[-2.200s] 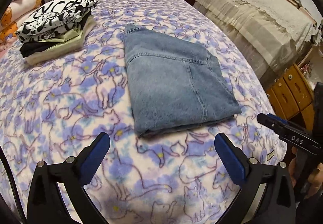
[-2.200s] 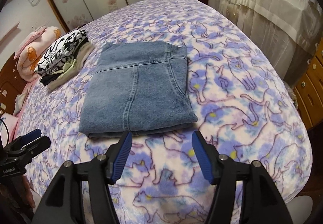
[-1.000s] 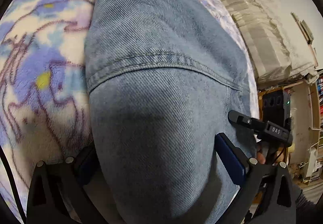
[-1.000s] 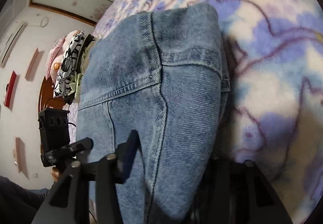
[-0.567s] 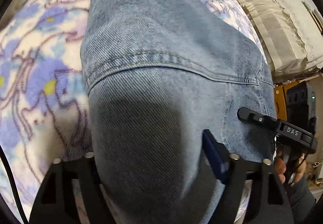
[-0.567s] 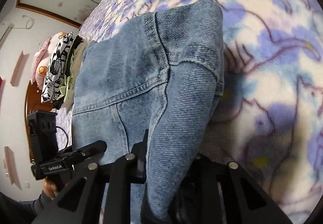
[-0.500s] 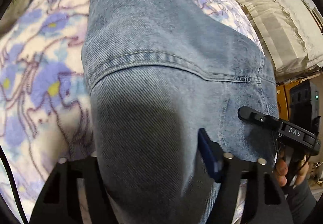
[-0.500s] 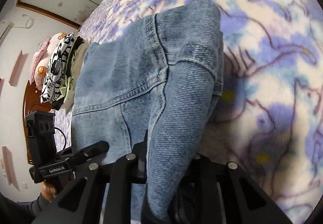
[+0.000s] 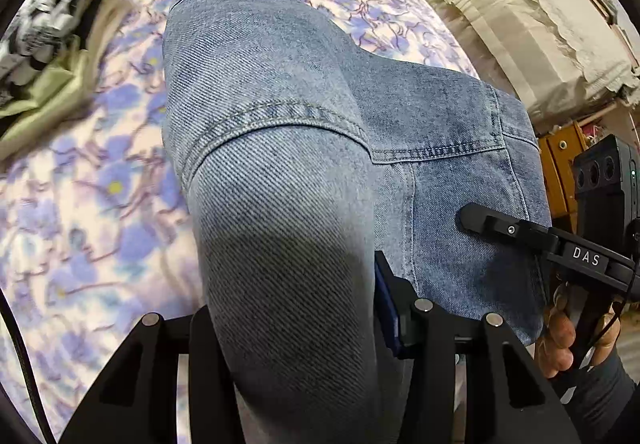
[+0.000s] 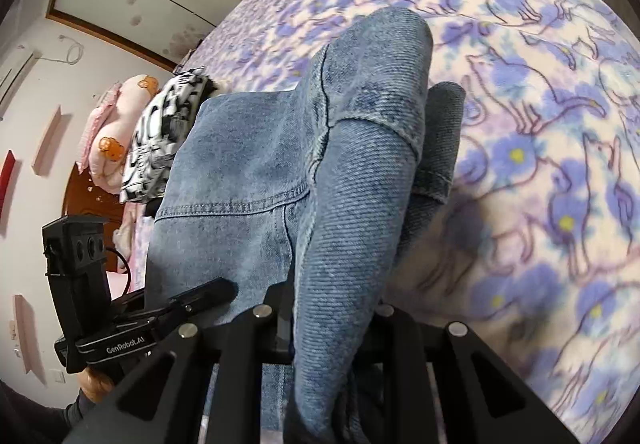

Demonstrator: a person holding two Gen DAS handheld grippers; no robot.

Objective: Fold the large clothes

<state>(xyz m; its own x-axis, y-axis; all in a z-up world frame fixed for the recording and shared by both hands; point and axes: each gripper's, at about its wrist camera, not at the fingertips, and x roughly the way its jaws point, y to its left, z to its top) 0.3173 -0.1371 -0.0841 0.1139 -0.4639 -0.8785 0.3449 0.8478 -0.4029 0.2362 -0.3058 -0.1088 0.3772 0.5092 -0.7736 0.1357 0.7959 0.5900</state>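
Left wrist view: left gripper (image 9: 288,324) is clamped on the near edge of the folded blue denim jeans (image 9: 280,115), its fingers closed against the bunched cloth. Right wrist view: right gripper (image 10: 332,328) likewise pinches the jeans' near edge, fabric raised in a ridge between the closed fingers. The far part of the garment rests on the purple cat-print fleece blanket (image 10: 540,123). A stack of folded clothes (image 9: 52,15) lies beyond, near a pink pillow (image 10: 108,131)
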